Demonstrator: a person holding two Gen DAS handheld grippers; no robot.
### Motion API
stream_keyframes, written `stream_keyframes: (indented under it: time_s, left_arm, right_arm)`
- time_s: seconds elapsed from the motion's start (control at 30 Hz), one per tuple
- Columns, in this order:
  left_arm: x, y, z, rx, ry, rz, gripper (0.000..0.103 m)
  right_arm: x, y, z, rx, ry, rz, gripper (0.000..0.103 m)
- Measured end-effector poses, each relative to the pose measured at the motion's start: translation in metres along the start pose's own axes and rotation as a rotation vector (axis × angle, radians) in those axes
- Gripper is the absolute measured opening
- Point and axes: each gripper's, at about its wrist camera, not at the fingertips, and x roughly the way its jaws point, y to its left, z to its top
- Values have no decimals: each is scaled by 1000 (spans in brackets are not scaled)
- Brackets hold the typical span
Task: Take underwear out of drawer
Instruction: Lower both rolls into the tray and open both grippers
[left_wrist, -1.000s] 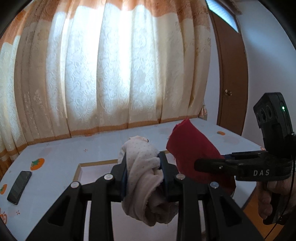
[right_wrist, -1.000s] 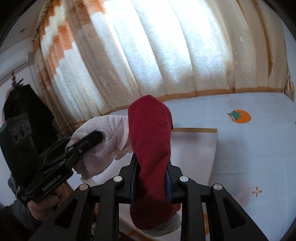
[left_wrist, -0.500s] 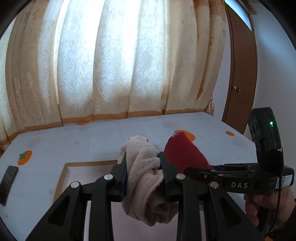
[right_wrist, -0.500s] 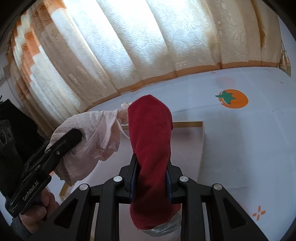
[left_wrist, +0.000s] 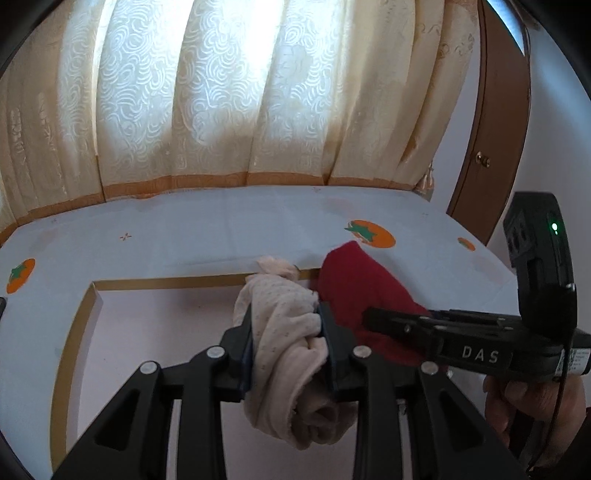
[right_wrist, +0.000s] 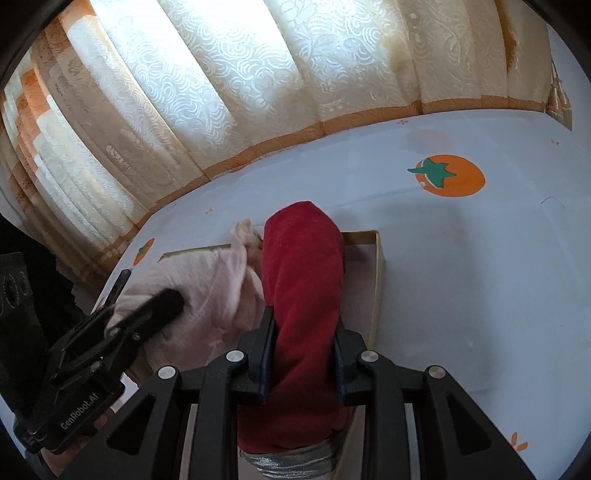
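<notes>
A pale pink pair of underwear (left_wrist: 284, 332) is held between the fingers of the left gripper (left_wrist: 285, 343). A dark red pair (right_wrist: 303, 295) is pinched in the right gripper (right_wrist: 303, 350). The two bundles hang side by side, almost touching, over a shallow box with a gold rim (left_wrist: 166, 283) that lies on the white cloth with orange fruit pictures (left_wrist: 369, 234).

Compared with a second ago, both grippers have been tipped further down and brought lower. More of the cloth and the box can be seen now, and less of the curtain (left_wrist: 229, 92). The phone that was seen at the left edge a second ago is now almost out of the picture. The red pair, which was held up high before, now sits low, close to the far rim of the box.

The jaws of the left gripper are opening, with the pink cloth between them. The fingers are still seen against the cloth, though it may be gripped only loosely now; this is hard to tell in the dim light. The right gripper has barely changed and the red pair is squeezed firmly.

This looks like the putting-down step. Both pairs have already been lifted out, and the pink one is likely to be dropped first.
</notes>
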Motion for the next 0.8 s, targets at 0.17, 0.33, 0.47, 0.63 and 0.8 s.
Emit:
stream_keyframes:
  time_s: [0.17, 0.33, 0.47, 0.63, 0.8]
  left_arm:
    - [-3, 3, -1, -19, -8, 17, 57]
    - [-18, 7, 1, -26, -46, 15, 68]
    - [-38, 9, 3, -21, -94, 10, 71]
    - [-70, 10, -3, -3, -151, 2, 73]
    - [-106, 14, -19, -6, -195, -17, 75]
  right_arm:
    - [-2, 4, -2, -21, -9, -28, 51]
    - [-15, 12, -8, -77, -42, -59, 60]
    - [-30, 17, -12, -87, -78, -61, 64]
    - [-51, 27, -22, -112, -97, -55, 65]
    - [-81, 42, -43, -161, -99, -17, 65]
